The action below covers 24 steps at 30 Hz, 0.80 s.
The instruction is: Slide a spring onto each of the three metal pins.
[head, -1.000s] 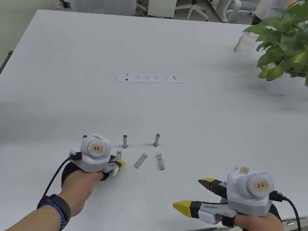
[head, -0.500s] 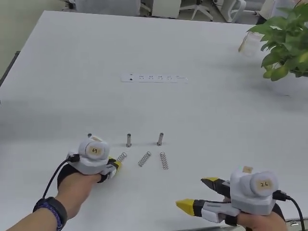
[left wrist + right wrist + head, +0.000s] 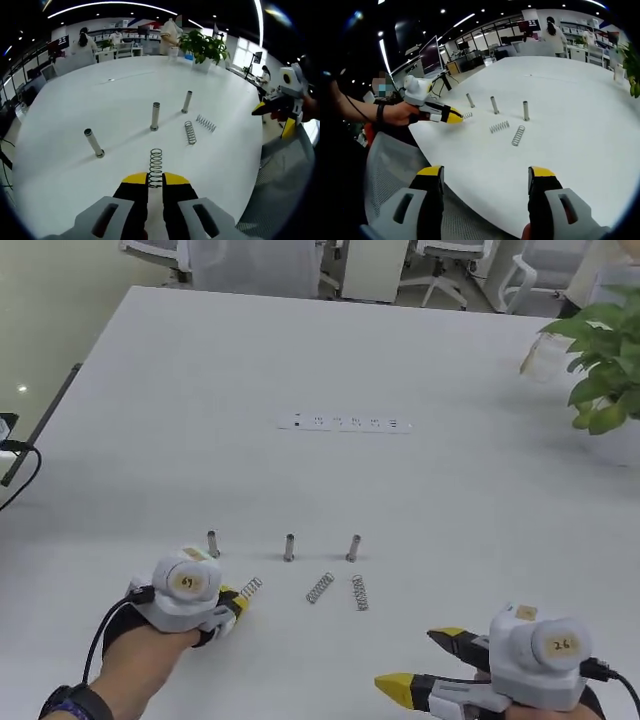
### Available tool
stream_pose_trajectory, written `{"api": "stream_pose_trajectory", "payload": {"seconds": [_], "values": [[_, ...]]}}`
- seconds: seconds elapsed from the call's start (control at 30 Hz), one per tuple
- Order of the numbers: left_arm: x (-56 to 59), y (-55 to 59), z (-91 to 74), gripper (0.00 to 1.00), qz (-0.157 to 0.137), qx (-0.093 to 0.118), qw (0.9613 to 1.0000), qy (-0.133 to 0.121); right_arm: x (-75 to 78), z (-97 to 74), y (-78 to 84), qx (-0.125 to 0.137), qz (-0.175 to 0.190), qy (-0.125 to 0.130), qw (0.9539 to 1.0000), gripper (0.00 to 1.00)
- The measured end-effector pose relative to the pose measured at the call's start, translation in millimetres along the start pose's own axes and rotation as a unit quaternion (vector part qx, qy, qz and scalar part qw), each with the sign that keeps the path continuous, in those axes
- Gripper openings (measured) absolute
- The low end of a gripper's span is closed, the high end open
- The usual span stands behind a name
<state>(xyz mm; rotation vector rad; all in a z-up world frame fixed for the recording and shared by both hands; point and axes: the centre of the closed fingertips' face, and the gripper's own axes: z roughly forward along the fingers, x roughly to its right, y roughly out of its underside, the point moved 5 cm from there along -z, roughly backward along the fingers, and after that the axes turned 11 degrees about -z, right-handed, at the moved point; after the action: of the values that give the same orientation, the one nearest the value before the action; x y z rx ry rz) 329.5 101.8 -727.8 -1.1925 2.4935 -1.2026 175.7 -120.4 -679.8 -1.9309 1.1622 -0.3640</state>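
Note:
Three short metal pins stand upright in a row on the white table: left pin (image 3: pixel 212 543) (image 3: pixel 93 142), middle pin (image 3: pixel 289 547) (image 3: pixel 155 116), right pin (image 3: pixel 353 547) (image 3: pixel 187 101). Two springs lie loose in front of them, one (image 3: pixel 319 587) (image 3: pixel 189 132) slanted and one (image 3: pixel 360 592) (image 3: pixel 205 123) beside it. My left gripper (image 3: pixel 237 599) (image 3: pixel 155 178) is shut on the near end of a third spring (image 3: pixel 250 587) (image 3: pixel 156 163), which lies on the table pointing at the pins. My right gripper (image 3: pixel 425 660) (image 3: pixel 485 173) hovers open at the table's near right, holding nothing.
A white power strip (image 3: pixel 344 423) lies farther back at the middle of the table. A potted green plant (image 3: pixel 612 390) stands at the far right edge. Chairs stand beyond the far edge.
The head camera has shifted, so the whole scene sits further right and lower. Relative to the pins and springs, both grippers have barely moved, and the left stays shut on its spring.

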Motion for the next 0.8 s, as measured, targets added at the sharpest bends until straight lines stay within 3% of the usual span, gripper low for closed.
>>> {"api": "stream_pose_trajectory", "payload": {"seconds": [0.6, 0.8], "values": [[7.2, 10.0, -31.1, 0.02, 0.007, 0.015, 0.9999, 0.002, -8.1, 13.4, -8.7, -0.005, -0.020, -0.027, 0.9994, 0.65], [11.3, 6.2, -39.8, 0.02, 0.006, 0.025, 0.9997, 0.002, -5.8, 19.8, -17.5, -0.003, -0.027, -0.033, 0.9991, 0.63]]}}
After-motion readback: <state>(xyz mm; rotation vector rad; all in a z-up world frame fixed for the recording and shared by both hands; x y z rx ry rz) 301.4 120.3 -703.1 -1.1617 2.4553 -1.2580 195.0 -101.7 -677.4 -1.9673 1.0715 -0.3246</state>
